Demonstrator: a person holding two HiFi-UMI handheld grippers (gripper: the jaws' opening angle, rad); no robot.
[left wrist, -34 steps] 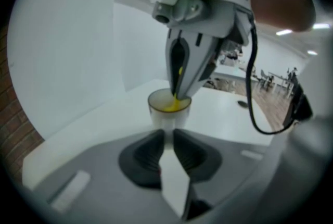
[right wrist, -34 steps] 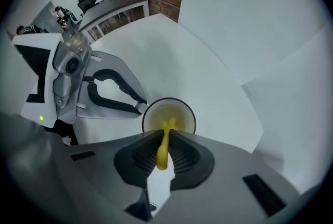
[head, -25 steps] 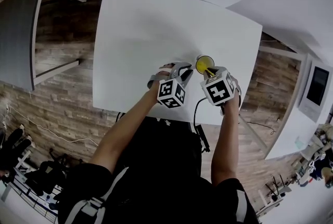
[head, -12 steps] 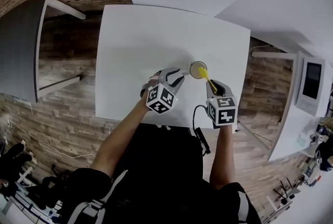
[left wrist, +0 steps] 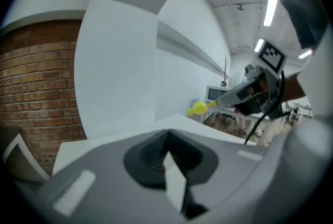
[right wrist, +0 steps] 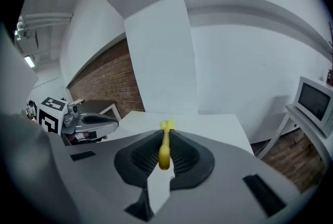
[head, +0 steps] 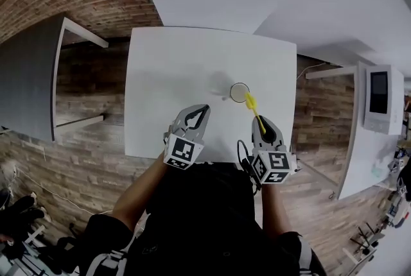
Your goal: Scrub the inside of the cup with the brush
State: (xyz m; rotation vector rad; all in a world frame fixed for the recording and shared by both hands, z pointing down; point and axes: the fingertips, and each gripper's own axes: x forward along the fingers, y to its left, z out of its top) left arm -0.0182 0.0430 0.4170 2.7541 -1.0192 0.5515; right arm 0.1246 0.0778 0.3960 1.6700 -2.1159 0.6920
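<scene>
Brick wall and wood-plank floor surround a white table point(head: 167, 63), with white wall panels behind it. Off the table's left side is a grey frame point(head: 38, 82). Off its right side is a microwave-type box point(head: 379, 98) on a white counter point(head: 359, 159). Both are well apart from the work spot.

The person stands at the table's near edge with one tool per hand, each marker cube point(head: 182, 151) toward the body.
- The left gripper point(head: 200, 110) has its jaws clenched together with nothing between them. It's held over the near part of the table, left of the cup and apart from it.
- The right gripper point(head: 260, 122) has its jaws clamped on the brush. It's held over the near edge, beside the left one.

The cup point(head: 238, 92) is small, round, pale and upright on the table, right of centre, with its mouth up. The inside looks pale; contents can't be made out.

The brush point(head: 254, 110) is thin and all yellow, slanting from the right jaws toward the cup. Its handle point(right wrist: 164, 151) is pinched between the ribbed pads and runs straight out along the jaw line. The brush head point(left wrist: 197, 109) is a small yellow tuft past the tips. From above it sits at the cup's near-right rim. Can't tell whether it is inside the mouth or just over the rim.
</scene>
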